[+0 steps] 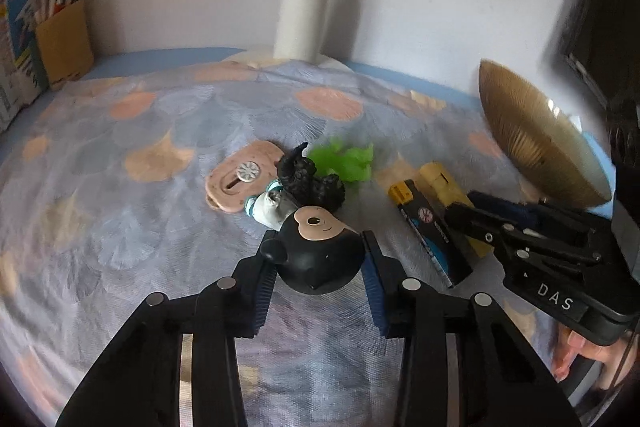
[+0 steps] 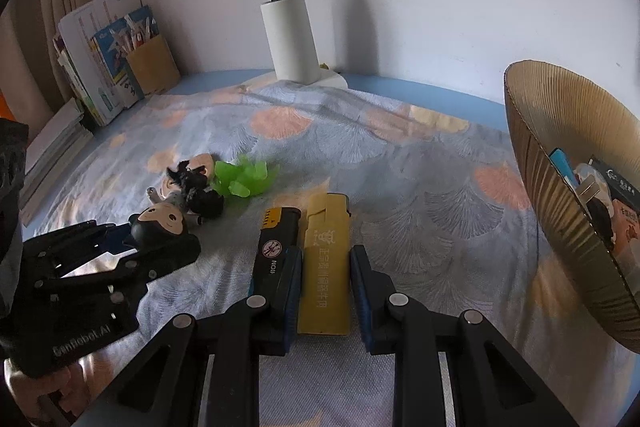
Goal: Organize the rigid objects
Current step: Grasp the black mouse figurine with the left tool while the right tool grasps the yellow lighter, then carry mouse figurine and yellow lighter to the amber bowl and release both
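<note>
Black fingers of the left gripper fill the bottom of the left wrist view, clamped on a black mouse figure: both blue pads press its round head from either side, its tan face turned up. Just beyond the figure lie a grey-and-teal toy, a black knobbly toy, a pink tag with a white disc on it, and a green crumpled piece, all bunched together on the patterned cloth that covers the worktop.

Seen from the right wrist, the right gripper is closed on a yellow lighter, which lies flat between its fingers with both pads against its long sides. A black lighter lies just beside it on the left, touching or nearly so; the left-hand finger sits over its lower end. To the right, a ribbed amber bowl stands near the grippers, tilted in the fisheye, with several small packets and a figure inside. At the back stands a white lamp post on its base, against the wall. Books and a brown box of pens stand at the far left. A hand holds the left gripper's body at the lower left.
</note>
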`<state>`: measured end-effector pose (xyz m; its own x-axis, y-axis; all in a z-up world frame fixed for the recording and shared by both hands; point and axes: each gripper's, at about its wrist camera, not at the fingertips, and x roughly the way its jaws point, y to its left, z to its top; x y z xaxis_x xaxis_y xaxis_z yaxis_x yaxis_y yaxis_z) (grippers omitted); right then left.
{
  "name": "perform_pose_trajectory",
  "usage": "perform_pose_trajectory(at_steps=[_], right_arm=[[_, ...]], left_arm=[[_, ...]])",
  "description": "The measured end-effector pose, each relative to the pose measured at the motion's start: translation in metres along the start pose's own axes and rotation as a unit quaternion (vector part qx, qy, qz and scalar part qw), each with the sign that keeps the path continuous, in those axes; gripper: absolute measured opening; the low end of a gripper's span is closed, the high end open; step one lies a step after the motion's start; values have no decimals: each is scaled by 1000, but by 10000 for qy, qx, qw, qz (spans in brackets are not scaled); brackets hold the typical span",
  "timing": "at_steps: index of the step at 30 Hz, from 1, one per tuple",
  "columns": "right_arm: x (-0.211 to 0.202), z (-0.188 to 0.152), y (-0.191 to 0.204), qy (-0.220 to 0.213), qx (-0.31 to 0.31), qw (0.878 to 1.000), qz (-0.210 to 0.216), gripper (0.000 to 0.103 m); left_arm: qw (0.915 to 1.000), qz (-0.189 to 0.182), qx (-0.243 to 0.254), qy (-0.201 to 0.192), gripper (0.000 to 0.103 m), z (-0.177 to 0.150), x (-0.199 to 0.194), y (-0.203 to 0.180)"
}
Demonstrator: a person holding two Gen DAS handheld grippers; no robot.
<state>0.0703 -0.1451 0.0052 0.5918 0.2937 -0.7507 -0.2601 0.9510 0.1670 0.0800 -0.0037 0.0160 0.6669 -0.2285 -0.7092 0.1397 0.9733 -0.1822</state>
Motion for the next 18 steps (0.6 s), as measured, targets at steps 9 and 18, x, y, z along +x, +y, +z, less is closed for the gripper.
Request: perform_pose_trajectory(at_steps=[9, 18], right_arm=[[-20, -3, -4, -489, 114, 9984, 263, 24], [-28, -5, -9, -736, 176, 9962, 423, 24]], left_arm=[[9977, -109, -331, -583, 37, -5, -24, 10], [9930, -240, -192, -1143, 37, -9, -44, 6]])
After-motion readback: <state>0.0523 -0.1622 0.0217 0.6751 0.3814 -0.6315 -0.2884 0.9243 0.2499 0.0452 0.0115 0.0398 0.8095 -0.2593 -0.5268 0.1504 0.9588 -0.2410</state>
